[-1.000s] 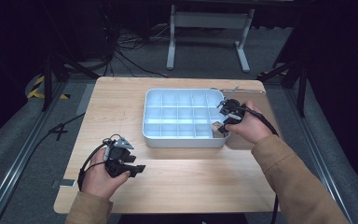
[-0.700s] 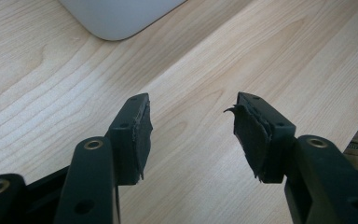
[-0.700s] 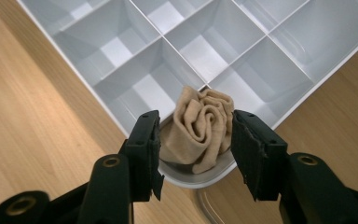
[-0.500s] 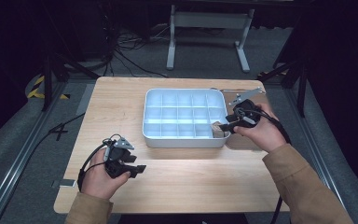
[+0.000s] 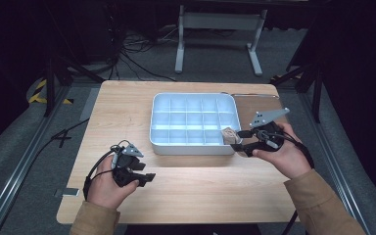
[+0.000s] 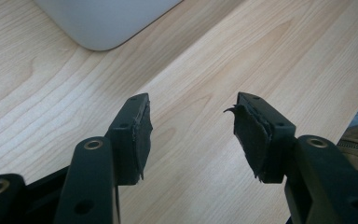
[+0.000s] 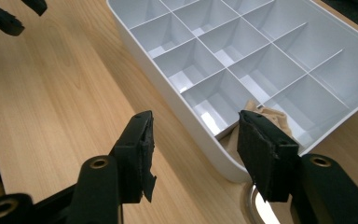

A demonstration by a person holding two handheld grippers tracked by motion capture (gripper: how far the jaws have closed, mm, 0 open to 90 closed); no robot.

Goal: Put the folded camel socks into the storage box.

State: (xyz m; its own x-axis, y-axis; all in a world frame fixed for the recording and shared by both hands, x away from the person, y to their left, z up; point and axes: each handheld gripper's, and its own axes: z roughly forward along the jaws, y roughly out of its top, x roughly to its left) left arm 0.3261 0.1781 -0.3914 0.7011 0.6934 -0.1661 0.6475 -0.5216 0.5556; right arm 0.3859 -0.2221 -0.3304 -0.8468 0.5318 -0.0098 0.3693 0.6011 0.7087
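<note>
While both sets of jaws are gaping empty, the right gripper [image 5: 242,139] is hovering at the white tray [image 5: 194,147] corner. A tan object [image 5: 228,134] is lying in that corner compartment; the left gripper [image 5: 146,177] is resting apart.

Tray [image 5: 194,100] mid-table [image 5: 127,105]; small object [image 5: 228,134] in its near-right corner compartment.

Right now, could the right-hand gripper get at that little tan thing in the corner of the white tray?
Probably yes. The right gripper hangs open at the tray's near right corner, and the tan object lies in that corner compartment with nothing over it. Only the tray's low rim stands between them, so the gripper would likely come in from above.
</note>
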